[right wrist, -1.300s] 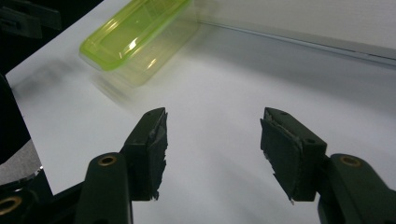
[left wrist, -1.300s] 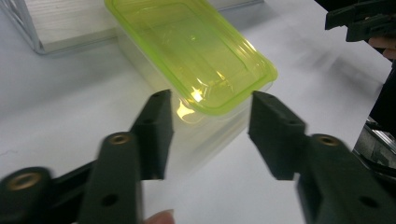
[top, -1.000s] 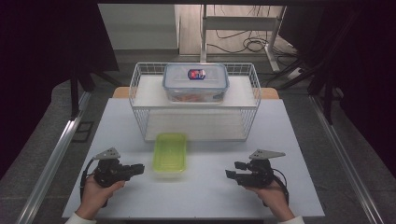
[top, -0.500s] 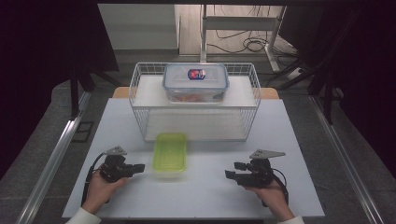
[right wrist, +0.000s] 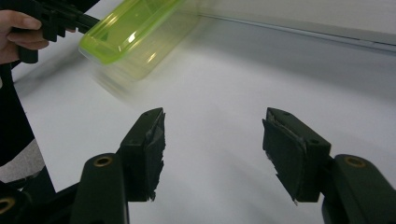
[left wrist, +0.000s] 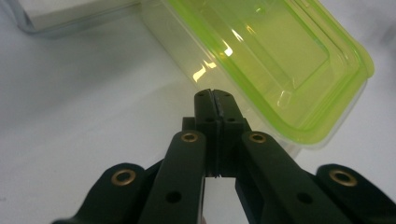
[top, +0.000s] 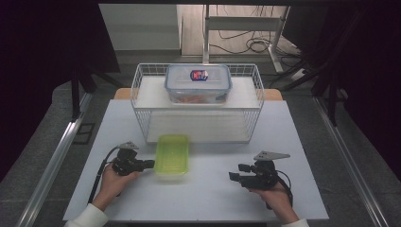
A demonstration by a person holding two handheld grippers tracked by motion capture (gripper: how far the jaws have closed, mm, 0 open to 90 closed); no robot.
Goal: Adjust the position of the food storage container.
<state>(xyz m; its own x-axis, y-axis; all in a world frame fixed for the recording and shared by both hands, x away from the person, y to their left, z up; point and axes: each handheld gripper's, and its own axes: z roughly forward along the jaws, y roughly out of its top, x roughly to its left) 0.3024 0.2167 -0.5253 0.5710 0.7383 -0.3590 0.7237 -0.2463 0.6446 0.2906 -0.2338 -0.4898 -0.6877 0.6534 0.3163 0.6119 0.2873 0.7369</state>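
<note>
Dark curtained room, cables on the floor behind; white table (top: 213, 189) in front, with a wire basket (top: 142, 101) standing at its far half. Inside the basket, a clear lidded box (top: 197, 83) with a red-and-blue label on top and orange contents showing through the wall. Just in front of the basket, on the table, a green tub (top: 172, 155) with a translucent lime lid, lying lengthwise away from the person.

Left gripper (top: 150, 164) held low at the tub's left long side, jaws pressed fully together with nothing between them, tips right at the tub's edge; touching or just short, cannot tell. From the left gripper view, closed tips (left wrist: 215, 95) pointing at the tub (left wrist: 280, 60) just under its lid rim, basket base visible at upper left.

Right gripper (top: 235, 173) resting well apart from the tub, on the table's right side, pointing left. Jaws spread wide and empty in the right gripper view, bare table between the worn pads (right wrist: 154, 140). Farther off in that view, the tub (right wrist: 130, 37) blurred, with the left gripper (right wrist: 91, 19) and hand (right wrist: 18, 32) at its end.
</note>
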